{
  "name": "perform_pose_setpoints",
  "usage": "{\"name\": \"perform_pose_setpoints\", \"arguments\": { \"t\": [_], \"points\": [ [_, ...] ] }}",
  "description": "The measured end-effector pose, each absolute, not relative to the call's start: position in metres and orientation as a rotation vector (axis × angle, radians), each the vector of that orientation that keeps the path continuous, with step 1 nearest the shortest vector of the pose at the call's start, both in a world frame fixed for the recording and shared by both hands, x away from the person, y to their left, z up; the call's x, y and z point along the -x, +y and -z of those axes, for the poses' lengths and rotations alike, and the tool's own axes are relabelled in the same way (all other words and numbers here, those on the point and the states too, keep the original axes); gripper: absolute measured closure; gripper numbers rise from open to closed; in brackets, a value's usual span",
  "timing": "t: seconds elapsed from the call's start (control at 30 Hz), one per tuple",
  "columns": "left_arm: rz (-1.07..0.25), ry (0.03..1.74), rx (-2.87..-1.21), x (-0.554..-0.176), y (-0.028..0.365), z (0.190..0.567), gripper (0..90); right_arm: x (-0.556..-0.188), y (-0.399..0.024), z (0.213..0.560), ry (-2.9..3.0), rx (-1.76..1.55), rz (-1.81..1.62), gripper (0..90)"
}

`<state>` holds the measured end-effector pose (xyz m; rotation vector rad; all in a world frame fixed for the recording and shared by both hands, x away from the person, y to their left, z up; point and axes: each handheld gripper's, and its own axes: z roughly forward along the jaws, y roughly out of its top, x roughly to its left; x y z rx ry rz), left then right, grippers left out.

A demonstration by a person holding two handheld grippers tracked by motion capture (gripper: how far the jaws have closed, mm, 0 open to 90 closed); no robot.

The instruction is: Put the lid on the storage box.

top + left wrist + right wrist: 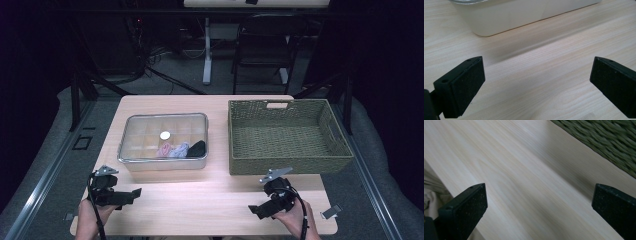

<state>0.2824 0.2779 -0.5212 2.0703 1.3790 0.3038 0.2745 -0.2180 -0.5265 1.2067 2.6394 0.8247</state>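
Two tools sat low over the near part of the surface (210, 200), both with jaws spread wide and nothing between them. Left tool (134, 194) was just in front of the clear box (162, 142), pointing right across the wood; right tool (256, 211) was near the front edge, below the basket (287, 135), pointing left.

From the high view you could see into the box: a pink bundle (164, 150), a pale lilac one (179, 150) and a black one (196, 148) lined up along its near side, plus a small white disc (165, 135) near the middle. The left tool's own view only caught the box's white wall (524, 15) close ahead, apart from the jaws, with bare wood in between. The right tool's view got the basket's green weave (604, 140) in the top corner and the surface's near edge at the left, with some cloth below it.

Box and basket stood side by side with a gap between them. The basket's near wall stood just beyond the right tool. Between the two tools the wood was open. Behind the surface were a chair (265, 45) and a desk leg (207, 50).
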Motion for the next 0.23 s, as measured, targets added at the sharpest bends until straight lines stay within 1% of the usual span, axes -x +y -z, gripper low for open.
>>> {"name": "perform_pose_setpoints", "arguments": {
  "t": [0.13, 0.23],
  "points": [
    [-0.296, 1.376, -2.096, -0.284, 0.274, 0.528, 0.0, -0.274, -0.234, 0.538, 2.597, -1.266, -0.780, 0.0],
    [-0.324, 1.380, -2.127, -0.287, 0.274, 0.534, 0.0, -0.278, -0.243, 0.546, 2.598, -1.318, -0.700, 0.0]
  ]
}}
